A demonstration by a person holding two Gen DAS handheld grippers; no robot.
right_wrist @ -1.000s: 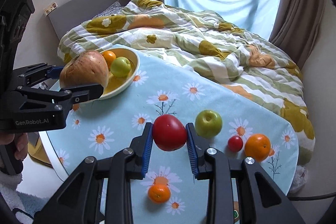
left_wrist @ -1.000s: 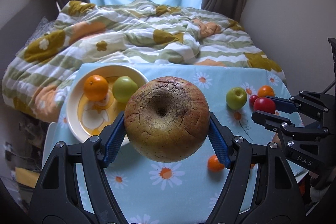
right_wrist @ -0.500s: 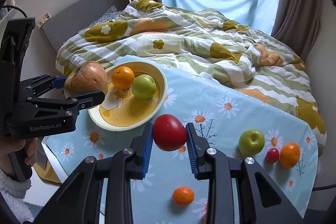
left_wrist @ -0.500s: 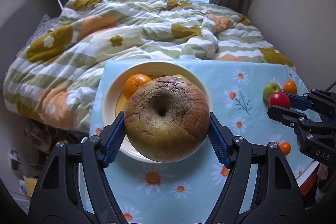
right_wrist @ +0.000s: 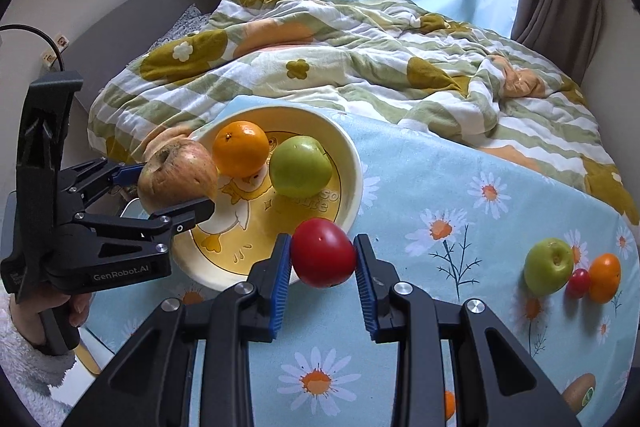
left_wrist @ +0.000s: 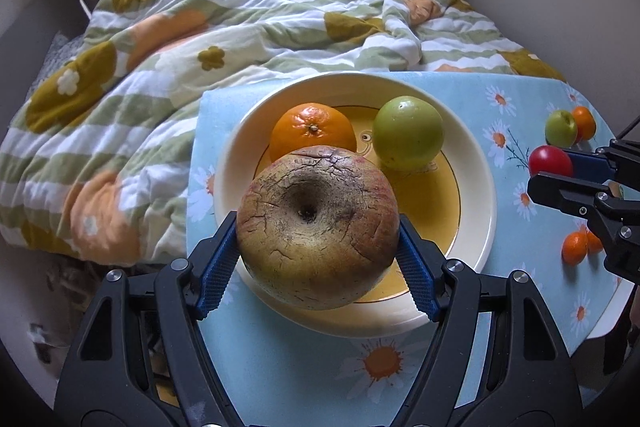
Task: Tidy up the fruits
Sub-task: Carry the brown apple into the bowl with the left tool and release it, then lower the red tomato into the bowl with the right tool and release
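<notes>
My left gripper [left_wrist: 318, 251] is shut on a large cracked brown apple [left_wrist: 318, 235] and holds it over the near edge of the cream bowl [left_wrist: 478, 187]. The bowl holds an orange [left_wrist: 312, 131] and a green apple [left_wrist: 408, 133]. My right gripper [right_wrist: 322, 273] is shut on a red tomato [right_wrist: 323, 258] just right of the bowl [right_wrist: 354, 163]; it also shows in the left wrist view [left_wrist: 560, 179]. The brown apple [right_wrist: 176, 175] in the left gripper [right_wrist: 172, 191] shows over the bowl's left rim.
On the daisy tablecloth [right_wrist: 460, 187] to the right lie a green apple [right_wrist: 548, 267], a small red fruit [right_wrist: 579, 282], an orange [right_wrist: 605, 277], a kiwi [right_wrist: 580, 391] and small tangerines [left_wrist: 574, 247]. A quilted bed [right_wrist: 360, 47] lies beyond the table.
Both grippers have moved left toward the bowl with their fruit. The brown apple now hangs over the bowl, and the tomato is beside its right rim.
</notes>
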